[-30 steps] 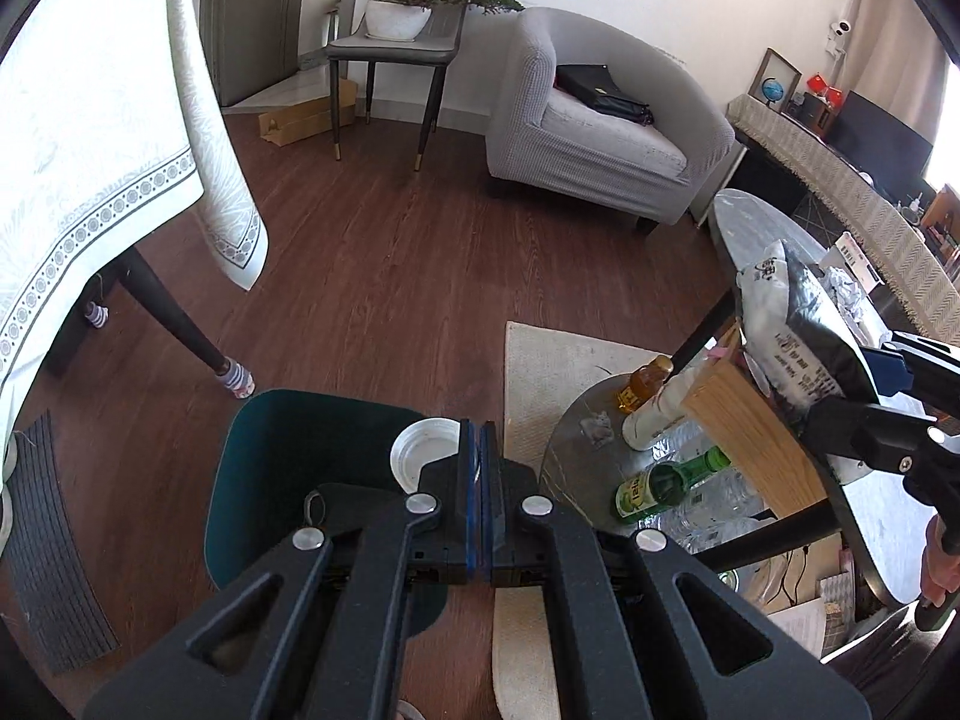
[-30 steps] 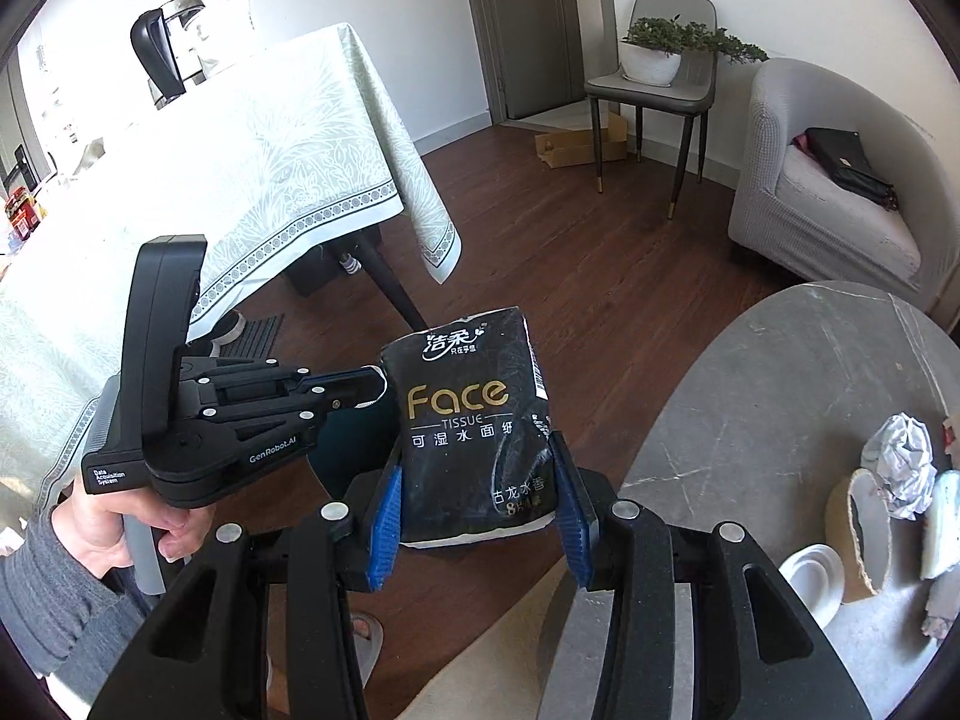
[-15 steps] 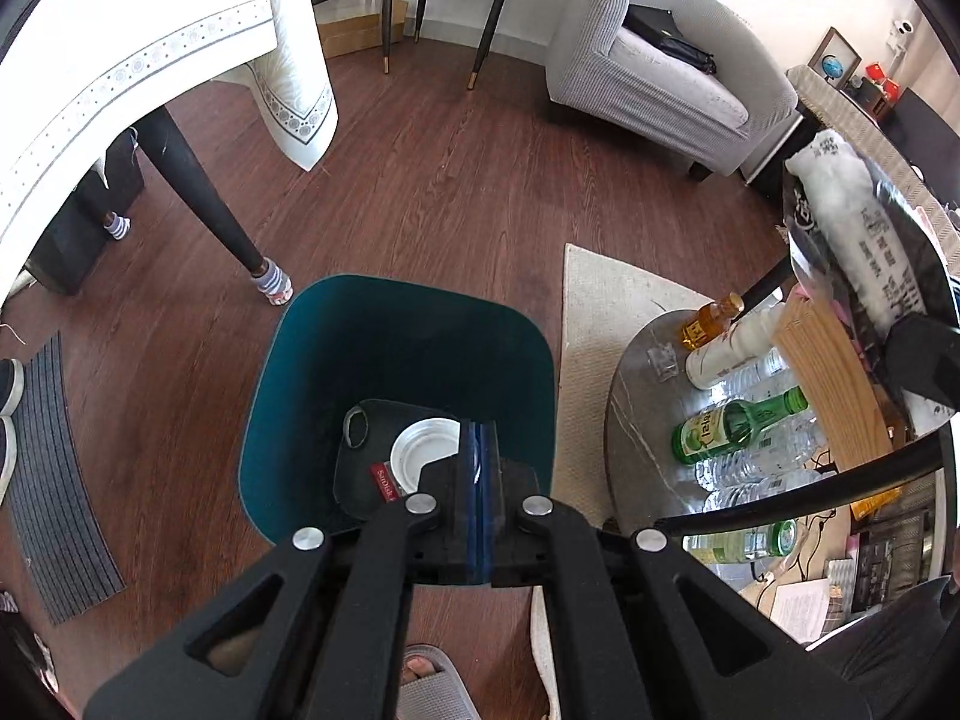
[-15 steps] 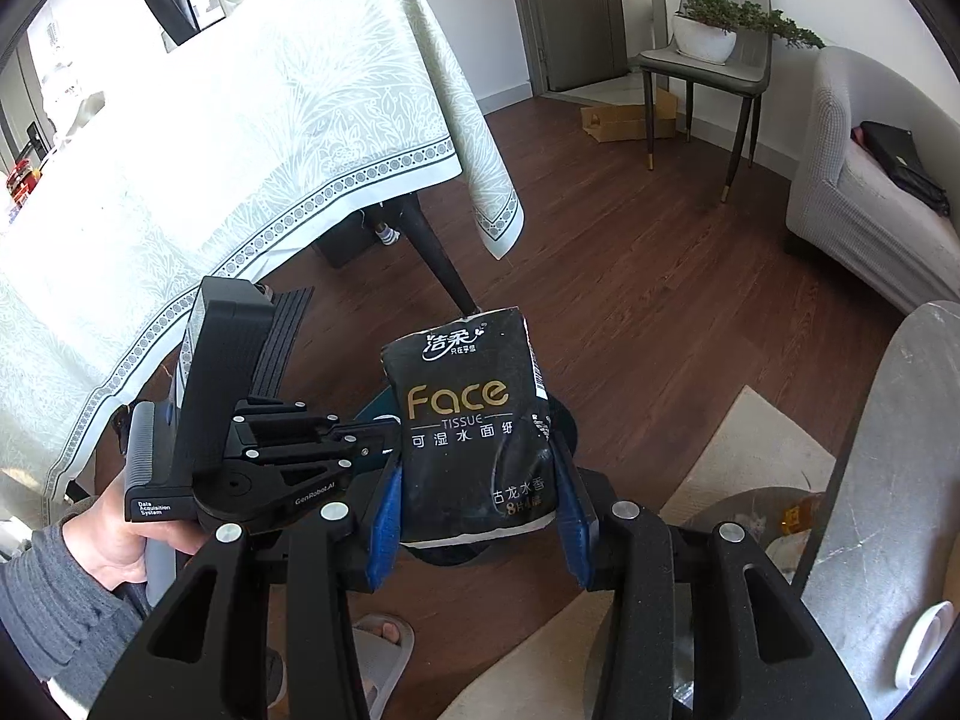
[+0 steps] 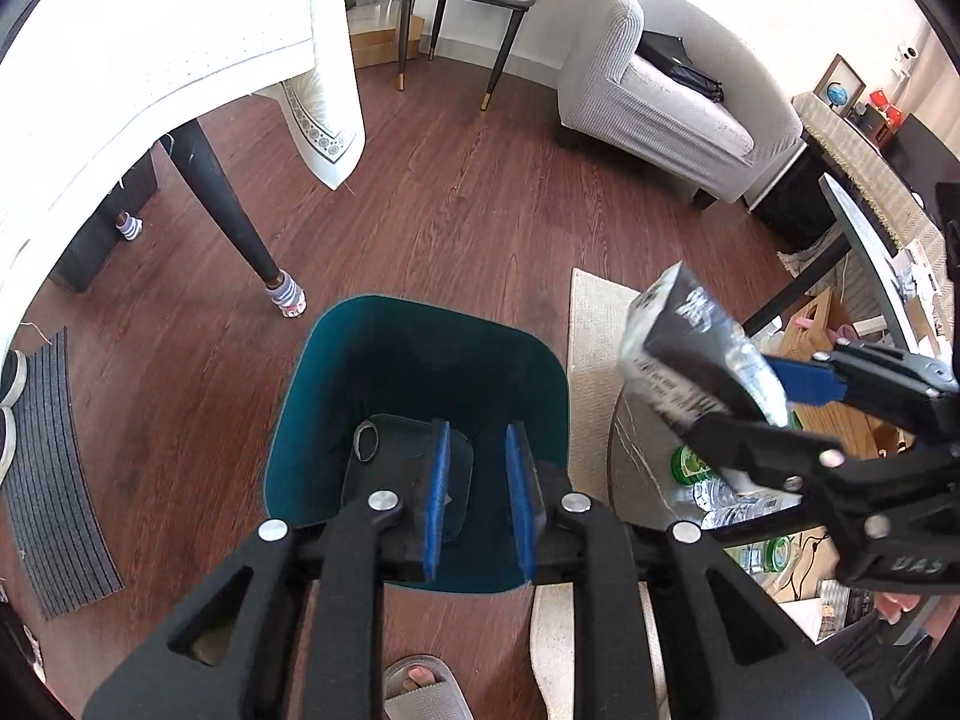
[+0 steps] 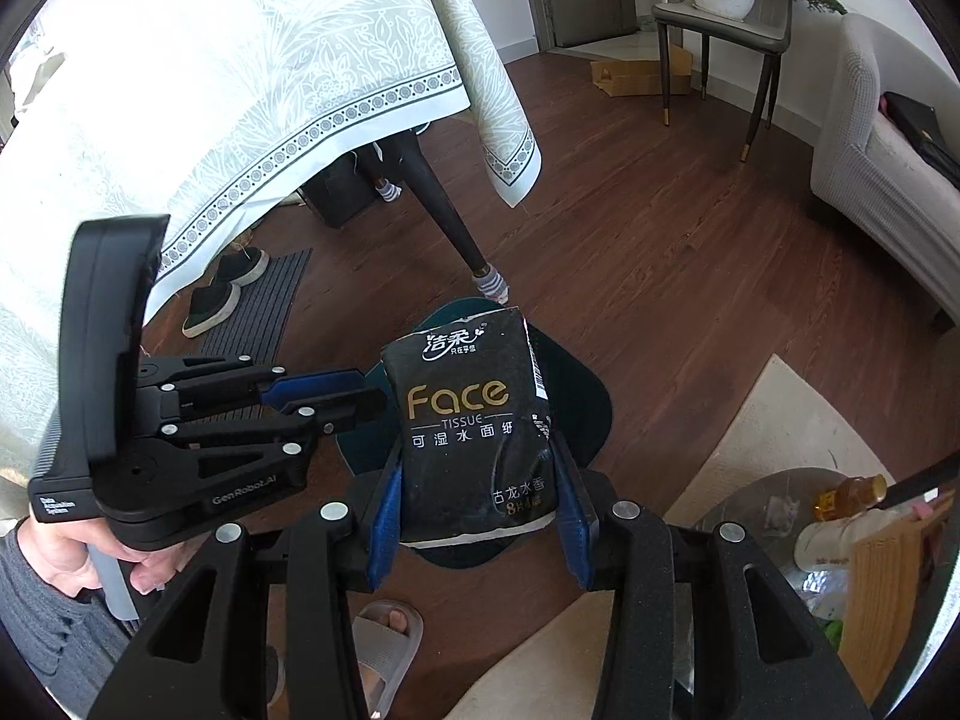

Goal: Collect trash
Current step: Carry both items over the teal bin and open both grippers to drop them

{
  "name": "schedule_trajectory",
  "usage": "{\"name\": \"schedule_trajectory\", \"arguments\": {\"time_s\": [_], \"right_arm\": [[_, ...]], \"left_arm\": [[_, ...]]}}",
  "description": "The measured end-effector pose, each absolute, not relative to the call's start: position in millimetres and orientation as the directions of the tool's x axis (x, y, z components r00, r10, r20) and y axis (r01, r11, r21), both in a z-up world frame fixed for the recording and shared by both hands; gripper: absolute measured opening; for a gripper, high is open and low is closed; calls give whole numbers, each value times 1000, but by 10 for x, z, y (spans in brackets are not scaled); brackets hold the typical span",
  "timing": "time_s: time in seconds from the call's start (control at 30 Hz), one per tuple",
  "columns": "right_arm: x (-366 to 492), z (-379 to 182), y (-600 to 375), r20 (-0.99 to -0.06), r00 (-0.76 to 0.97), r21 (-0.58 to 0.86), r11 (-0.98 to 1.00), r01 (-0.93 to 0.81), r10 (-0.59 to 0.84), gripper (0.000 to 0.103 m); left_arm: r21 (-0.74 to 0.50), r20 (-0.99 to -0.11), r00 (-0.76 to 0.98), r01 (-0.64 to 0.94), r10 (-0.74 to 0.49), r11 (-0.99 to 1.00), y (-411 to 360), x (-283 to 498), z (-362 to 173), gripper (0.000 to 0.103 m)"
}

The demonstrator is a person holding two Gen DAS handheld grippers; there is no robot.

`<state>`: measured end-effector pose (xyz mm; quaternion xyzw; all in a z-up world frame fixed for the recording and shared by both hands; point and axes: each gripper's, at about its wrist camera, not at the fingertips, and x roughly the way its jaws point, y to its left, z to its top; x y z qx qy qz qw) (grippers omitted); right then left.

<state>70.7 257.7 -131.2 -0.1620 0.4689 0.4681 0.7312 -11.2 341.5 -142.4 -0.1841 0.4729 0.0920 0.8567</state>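
Left wrist view: my left gripper (image 5: 477, 498) sits over the teal bin (image 5: 312, 420), jaws just opened to a narrow gap, nothing between them. Right gripper (image 6: 477, 510) is clamped on the black tissue pack (image 6: 471, 426), pads on both sides, pack upright. From the right wrist view the pack hangs above the bin's (image 6: 585, 402) mouth; left view puts it nearer the right rim. Step: dropping the pack. Next: centre it over the opening, then release.
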Motion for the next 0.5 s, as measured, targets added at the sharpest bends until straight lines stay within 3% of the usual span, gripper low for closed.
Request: {"name": "schedule_trajectory", "arguments": {"time_s": [0.3,0.5], "right_arm": [[681,-1663,2823,-878,85,192,511,-838,470,45],[622,-1929,2973,-910,70,165,511,-844,409,46]], "left_arm": [[-234,-789,614,-336,24,913,3477,-313,-1005,22],[-227,-758,652,-319,39,920,3484,-434,-759,10]]}}
